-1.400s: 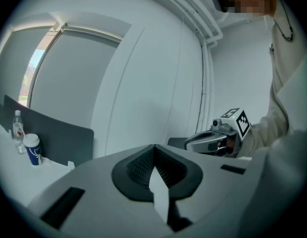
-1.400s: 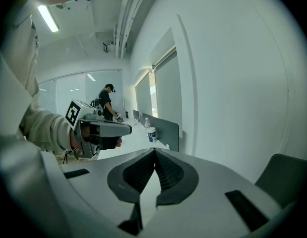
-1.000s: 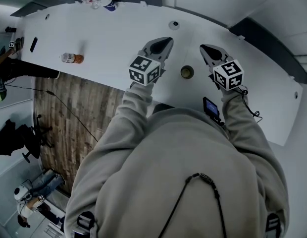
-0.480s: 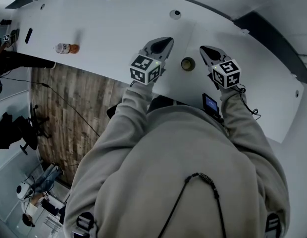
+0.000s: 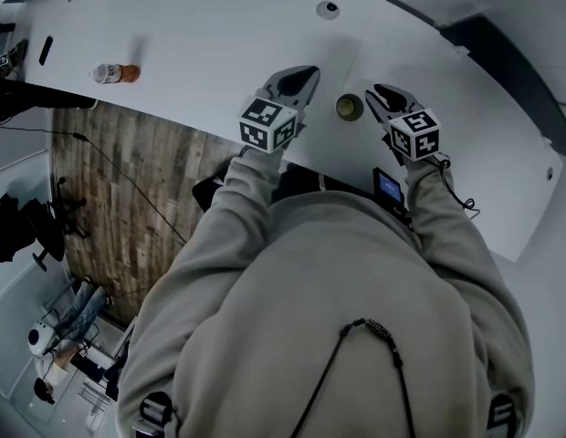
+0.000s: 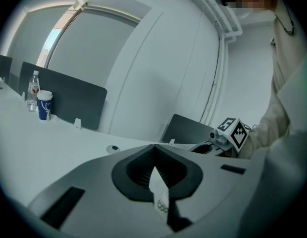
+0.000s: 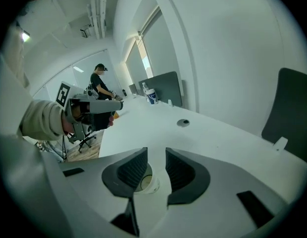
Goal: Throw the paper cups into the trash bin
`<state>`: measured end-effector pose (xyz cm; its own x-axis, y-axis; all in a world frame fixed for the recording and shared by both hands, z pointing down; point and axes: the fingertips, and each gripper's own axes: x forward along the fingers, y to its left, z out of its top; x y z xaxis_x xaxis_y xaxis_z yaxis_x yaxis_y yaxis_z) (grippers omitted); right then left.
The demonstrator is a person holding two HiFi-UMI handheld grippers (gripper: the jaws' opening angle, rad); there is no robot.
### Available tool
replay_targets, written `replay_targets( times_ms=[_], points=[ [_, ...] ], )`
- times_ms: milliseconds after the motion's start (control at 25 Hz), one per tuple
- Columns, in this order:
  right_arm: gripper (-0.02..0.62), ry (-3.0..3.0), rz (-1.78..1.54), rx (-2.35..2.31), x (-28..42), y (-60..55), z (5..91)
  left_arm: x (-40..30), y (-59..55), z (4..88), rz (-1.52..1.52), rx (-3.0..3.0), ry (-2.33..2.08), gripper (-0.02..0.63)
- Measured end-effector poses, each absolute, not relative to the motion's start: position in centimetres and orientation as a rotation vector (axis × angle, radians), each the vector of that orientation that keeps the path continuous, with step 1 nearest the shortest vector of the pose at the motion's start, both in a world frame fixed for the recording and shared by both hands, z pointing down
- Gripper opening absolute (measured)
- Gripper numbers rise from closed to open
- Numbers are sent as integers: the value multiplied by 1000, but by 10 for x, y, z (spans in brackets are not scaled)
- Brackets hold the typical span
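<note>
On the surface (image 5: 219, 53): paper cup (image 5: 348, 107)
Right hand-held gripper (image 7: 156, 157): just opened partway, cup loose in the gap
Left hand-held gripper (image 6: 153, 150): clamping crumpled white paper (image 6: 160, 192)

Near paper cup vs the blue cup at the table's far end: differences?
The near paper cup is plain and pale; the blue cup has a blue printed wall with a white rim. The near paper cup stands alone; the blue cup stands beside a clear bottle. Both stand upright on the white table.

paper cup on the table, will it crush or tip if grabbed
Likely light and thin-walled: the paper cup looks small and open-topped, so hard squeezing may dent it. Standing upright on the smooth table, it could slide or tip if nudged.
</note>
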<state>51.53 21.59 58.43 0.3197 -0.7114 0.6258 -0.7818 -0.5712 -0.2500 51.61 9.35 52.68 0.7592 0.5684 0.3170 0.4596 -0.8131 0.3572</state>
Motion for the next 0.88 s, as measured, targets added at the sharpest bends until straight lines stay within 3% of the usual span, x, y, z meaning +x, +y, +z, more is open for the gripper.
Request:
replay_targets(
  times_ms=[80,440,880],
  points=[
    [115,-1411,1131,2458,512,218,594,513,96,532,622,2692,803,5],
    [147,-1445,1241,2382,493,218,627,503,90,557,685,2672,756,5],
    [144,-1431,1316,2277,484,220,649,492,92,564,690,2666,784,5]
  ],
)
